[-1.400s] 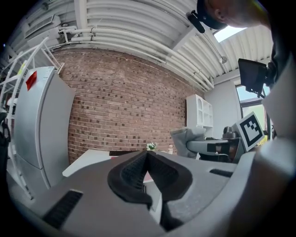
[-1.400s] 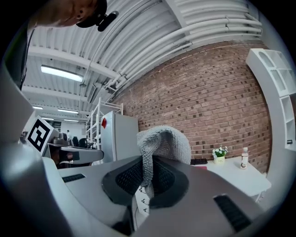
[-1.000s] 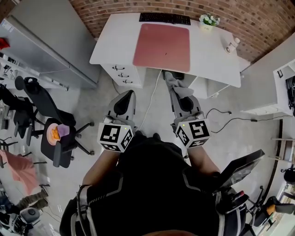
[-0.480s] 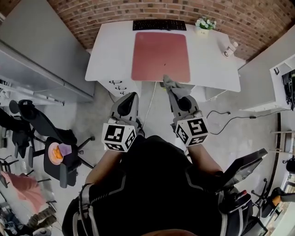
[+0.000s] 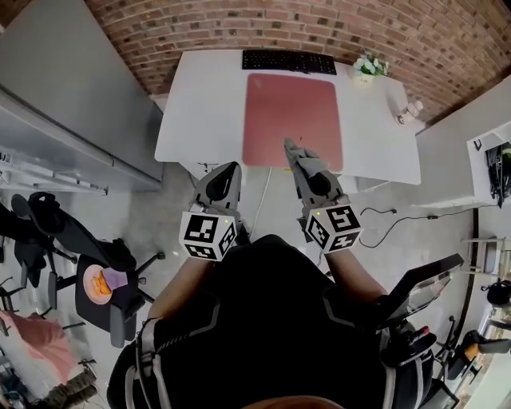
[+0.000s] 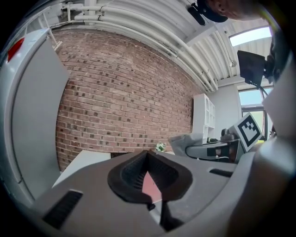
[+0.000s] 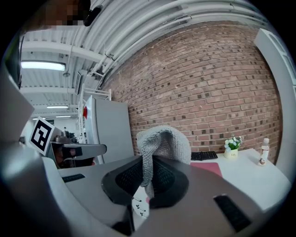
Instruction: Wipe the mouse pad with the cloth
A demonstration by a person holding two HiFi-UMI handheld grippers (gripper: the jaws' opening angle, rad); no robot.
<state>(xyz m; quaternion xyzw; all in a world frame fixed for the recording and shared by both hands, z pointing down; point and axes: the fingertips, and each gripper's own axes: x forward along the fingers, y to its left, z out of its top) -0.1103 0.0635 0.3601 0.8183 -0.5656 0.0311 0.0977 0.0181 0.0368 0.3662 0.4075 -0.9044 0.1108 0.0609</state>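
Grey cloth (image 5: 299,157) at the near edge of the red mouse pad (image 5: 293,112), on a white table (image 5: 200,104) against a brick wall (image 5: 319,24).
Head view: the right gripper (image 5: 291,150) held the cloth over the pad's front edge; a keyboard (image 5: 289,61) lay behind the pad, and the left gripper (image 5: 230,169) hung just off the table's front, above grey floor (image 5: 144,216). Left gripper view: jaws closed together, nothing between. Right gripper view: jaws clamped on the cloth.
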